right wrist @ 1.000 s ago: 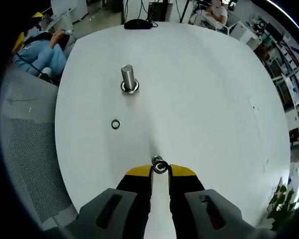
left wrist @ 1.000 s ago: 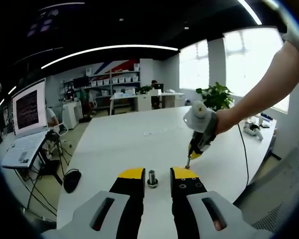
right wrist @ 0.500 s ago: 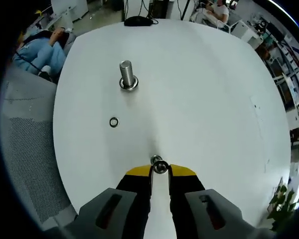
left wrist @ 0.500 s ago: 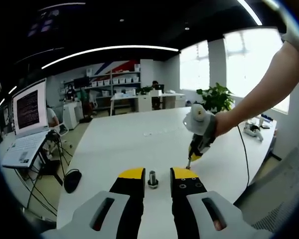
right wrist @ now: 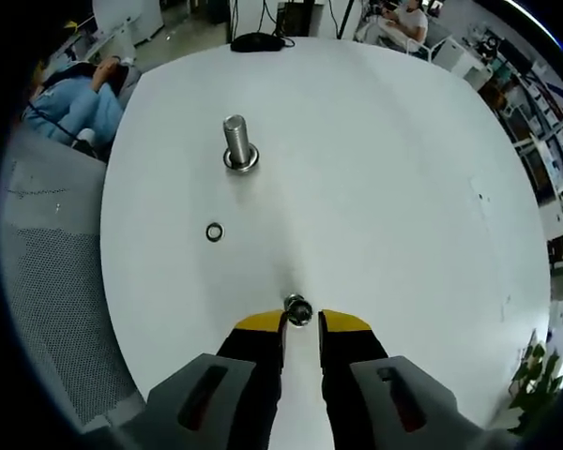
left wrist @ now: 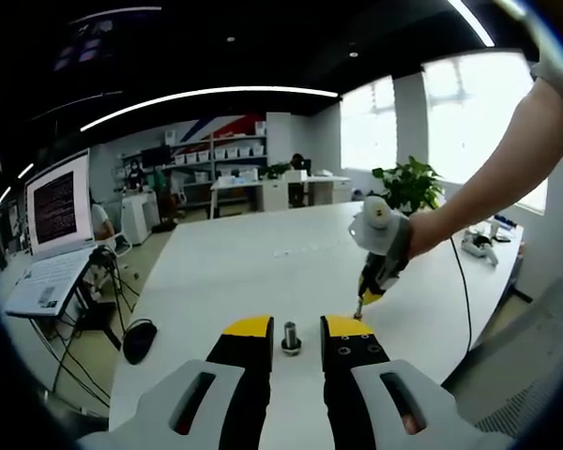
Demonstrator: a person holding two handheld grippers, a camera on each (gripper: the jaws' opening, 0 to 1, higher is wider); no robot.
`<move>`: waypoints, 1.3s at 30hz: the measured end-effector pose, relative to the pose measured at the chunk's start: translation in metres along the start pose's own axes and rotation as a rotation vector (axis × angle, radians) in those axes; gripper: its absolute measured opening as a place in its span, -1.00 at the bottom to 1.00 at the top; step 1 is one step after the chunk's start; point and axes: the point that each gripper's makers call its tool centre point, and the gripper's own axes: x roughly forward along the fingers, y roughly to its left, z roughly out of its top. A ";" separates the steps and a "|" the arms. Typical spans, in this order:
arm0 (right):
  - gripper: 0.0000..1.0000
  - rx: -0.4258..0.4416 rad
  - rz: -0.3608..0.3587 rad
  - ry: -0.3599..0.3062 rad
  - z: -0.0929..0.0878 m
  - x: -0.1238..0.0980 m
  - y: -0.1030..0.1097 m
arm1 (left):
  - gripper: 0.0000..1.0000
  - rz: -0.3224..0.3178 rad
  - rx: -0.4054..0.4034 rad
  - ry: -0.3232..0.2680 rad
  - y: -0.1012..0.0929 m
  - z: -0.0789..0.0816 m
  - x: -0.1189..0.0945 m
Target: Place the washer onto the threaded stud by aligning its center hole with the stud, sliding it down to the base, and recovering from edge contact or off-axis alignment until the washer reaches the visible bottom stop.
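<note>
Pinching a small shiny ring-shaped washer (right wrist: 298, 309), right tool (right wrist: 300, 322) clenched at its tips.

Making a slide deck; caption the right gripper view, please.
Right gripper pinches a washer above the white table, short of the upright threaded stud.

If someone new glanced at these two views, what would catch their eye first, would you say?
Probably the threaded stud standing upright on the bare white table, with a loose washer lying nearer the camera. Next, the right gripper pinching another washer at its yellow tips.
</note>
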 end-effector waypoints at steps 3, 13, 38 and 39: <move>-0.66 0.027 0.017 -0.018 0.002 -0.001 0.002 | -0.65 0.003 0.000 0.000 0.000 0.000 -0.001; -0.65 0.032 0.009 -0.020 -0.003 -0.004 0.001 | -0.65 0.001 0.000 0.002 0.000 0.000 0.000; -0.62 0.085 0.044 0.016 -0.020 0.010 0.036 | -0.64 -0.020 0.001 -0.024 -0.004 0.005 -0.002; -0.62 0.084 0.045 0.016 -0.019 0.010 0.036 | -0.64 -0.020 0.001 -0.024 -0.004 0.005 -0.002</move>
